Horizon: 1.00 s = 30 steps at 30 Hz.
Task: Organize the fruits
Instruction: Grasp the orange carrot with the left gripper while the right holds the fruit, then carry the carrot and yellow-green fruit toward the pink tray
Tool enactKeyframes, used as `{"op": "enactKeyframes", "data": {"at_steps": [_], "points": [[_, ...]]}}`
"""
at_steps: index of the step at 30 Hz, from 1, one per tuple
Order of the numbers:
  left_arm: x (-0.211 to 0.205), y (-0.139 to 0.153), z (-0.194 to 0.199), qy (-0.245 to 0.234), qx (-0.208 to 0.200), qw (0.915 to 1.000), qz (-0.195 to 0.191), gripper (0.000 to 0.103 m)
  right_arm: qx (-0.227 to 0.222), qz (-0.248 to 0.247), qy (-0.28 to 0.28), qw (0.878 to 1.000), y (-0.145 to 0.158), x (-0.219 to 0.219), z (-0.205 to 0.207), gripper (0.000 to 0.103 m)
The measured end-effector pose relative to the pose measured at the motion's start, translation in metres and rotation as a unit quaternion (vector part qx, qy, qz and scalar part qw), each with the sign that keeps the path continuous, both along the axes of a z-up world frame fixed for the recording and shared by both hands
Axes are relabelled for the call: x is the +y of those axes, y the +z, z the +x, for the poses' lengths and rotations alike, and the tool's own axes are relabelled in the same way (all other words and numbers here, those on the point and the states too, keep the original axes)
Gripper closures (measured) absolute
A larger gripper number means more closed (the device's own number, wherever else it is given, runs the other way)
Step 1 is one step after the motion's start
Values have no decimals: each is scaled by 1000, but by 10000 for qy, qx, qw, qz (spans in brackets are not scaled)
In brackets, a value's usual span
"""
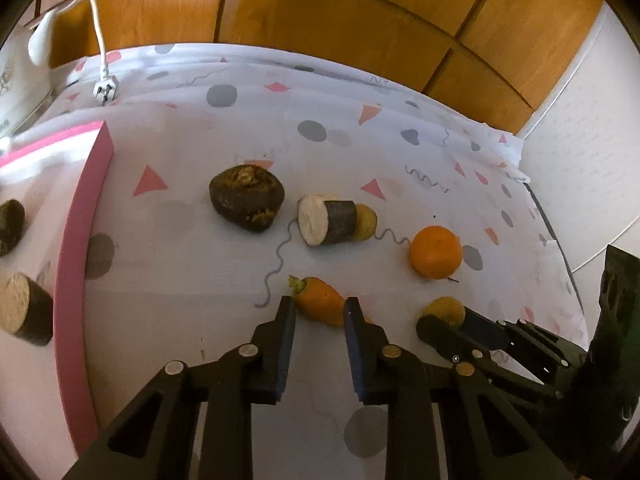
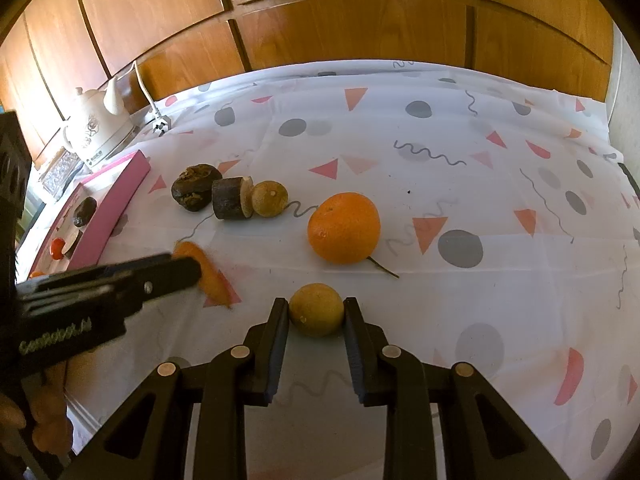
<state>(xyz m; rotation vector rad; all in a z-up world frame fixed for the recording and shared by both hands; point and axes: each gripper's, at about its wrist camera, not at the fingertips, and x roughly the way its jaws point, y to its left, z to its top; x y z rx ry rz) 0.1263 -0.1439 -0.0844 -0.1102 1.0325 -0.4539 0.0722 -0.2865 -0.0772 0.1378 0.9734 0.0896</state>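
With a few dark pieces already in the pink tray [image 1: 84, 216], the left gripper [image 1: 320, 312] jaws are clamped on the carrot [image 1: 318, 300], the right gripper [image 2: 316, 312] jaws on a small yellow fruit [image 2: 316, 308], while the orange [image 2: 343, 227] and others wait on the table [image 2: 480, 200].

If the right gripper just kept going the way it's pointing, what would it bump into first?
The right gripper is already shut on a small yellowish fruit, so that sits right in its path. Beyond it, the next thing in line looks like the orange, though depth is hard to judge.
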Motion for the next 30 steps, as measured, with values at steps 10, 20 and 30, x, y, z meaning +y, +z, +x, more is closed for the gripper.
{"op": "enactKeyframes", "data": {"at_steps": [10, 20, 30], "points": [[-5, -1, 15, 215, 384, 9990, -97, 71, -28, -6, 17, 10000, 0, 0, 0, 75], [-20, 0, 10, 71, 100, 9998, 163, 76, -90, 58, 37, 9999, -1, -1, -2, 76], [7, 21, -34, -318, -460, 9979, 323, 79, -37, 83, 4, 10000, 2, 1, -2, 76]]}}
